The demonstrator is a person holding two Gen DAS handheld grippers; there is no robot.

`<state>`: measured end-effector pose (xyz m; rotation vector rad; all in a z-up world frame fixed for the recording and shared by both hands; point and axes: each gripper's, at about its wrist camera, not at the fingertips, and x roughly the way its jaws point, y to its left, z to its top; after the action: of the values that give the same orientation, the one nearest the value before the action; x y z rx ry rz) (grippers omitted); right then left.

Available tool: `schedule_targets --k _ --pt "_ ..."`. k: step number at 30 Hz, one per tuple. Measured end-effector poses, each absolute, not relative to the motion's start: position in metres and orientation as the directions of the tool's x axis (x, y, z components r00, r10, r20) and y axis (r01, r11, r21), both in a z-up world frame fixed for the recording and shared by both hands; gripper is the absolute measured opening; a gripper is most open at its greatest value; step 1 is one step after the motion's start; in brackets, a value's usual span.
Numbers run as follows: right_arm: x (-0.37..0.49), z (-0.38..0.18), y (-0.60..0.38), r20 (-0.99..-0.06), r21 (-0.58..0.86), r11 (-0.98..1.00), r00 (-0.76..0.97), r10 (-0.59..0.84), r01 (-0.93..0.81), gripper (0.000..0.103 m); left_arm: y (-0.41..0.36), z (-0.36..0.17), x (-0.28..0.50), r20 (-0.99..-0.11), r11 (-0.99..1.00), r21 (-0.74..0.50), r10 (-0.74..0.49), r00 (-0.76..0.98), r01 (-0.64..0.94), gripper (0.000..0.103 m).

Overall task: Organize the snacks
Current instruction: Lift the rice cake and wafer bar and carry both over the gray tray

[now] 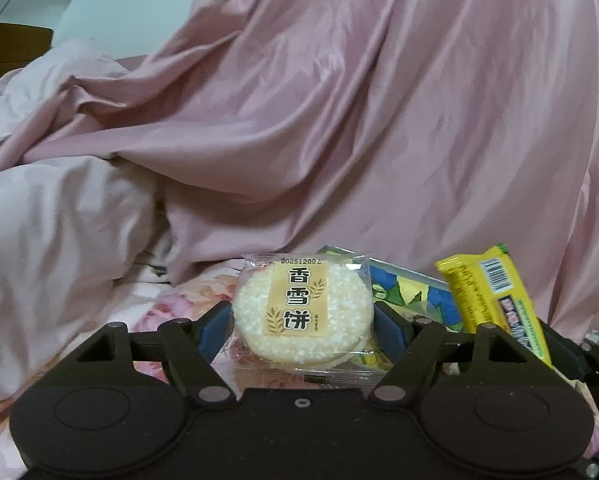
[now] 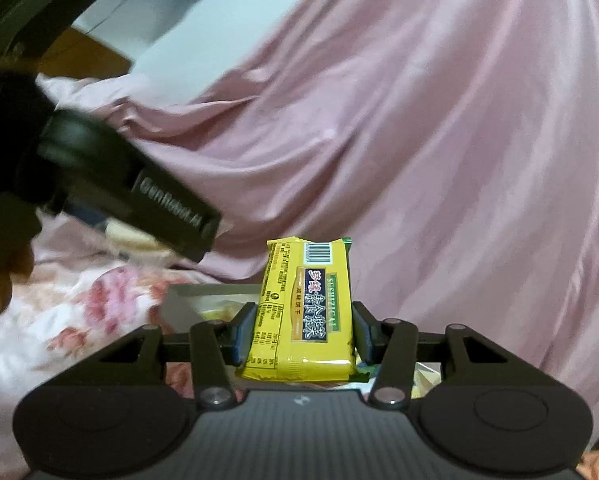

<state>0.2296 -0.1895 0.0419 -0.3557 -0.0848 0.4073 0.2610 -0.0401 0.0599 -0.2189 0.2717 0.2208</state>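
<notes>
A round white rice cracker in a clear wrapper [image 1: 303, 314] stands upright between the blue pads of my left gripper [image 1: 304, 326], which is shut on its sides. A yellow biscuit packet [image 2: 304, 312] is held upright in my right gripper [image 2: 305, 338], pads pressed on both edges. In the left wrist view that same yellow packet [image 1: 495, 304] tilts at the right, with the right gripper's dark body beside it. The left gripper's black body [image 2: 147, 196] crosses the right wrist view at the left, the cracker's pale edge [image 2: 133, 240] under it.
A colourful box [image 1: 415, 292] with blue and yellow print lies behind the snacks; its grey rim [image 2: 211, 292] shows below the right gripper. A pink satin quilt [image 1: 359, 120] is heaped behind. Floral bedsheet [image 2: 91, 308] lies beneath. A wooden headboard [image 1: 11, 52] sits far left.
</notes>
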Motion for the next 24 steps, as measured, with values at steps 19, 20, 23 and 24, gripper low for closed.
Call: schedule_targets --k 19,20,23,24 --pt "0.309 0.027 -0.206 -0.127 -0.162 0.899 0.912 0.39 -0.407 0.054 -0.048 0.056 0.332 -0.426 0.95 -0.155 0.183 0.886 -0.271 0.076" --pt "0.312 0.025 -0.205 -0.137 -0.156 0.898 0.909 0.393 -0.411 0.054 -0.048 0.054 0.332 -0.429 0.951 -0.15 0.183 0.884 -0.27 0.076" --pt "0.317 0.024 -0.205 -0.154 -0.134 0.896 0.902 0.403 -0.423 0.054 -0.05 0.051 0.335 -0.44 0.953 -0.144 0.181 0.88 -0.268 0.076" --pt "0.318 0.024 -0.206 -0.156 -0.128 0.896 0.901 0.406 -0.426 0.054 -0.05 0.05 0.336 -0.443 0.953 -0.143 0.18 0.878 -0.267 0.076"
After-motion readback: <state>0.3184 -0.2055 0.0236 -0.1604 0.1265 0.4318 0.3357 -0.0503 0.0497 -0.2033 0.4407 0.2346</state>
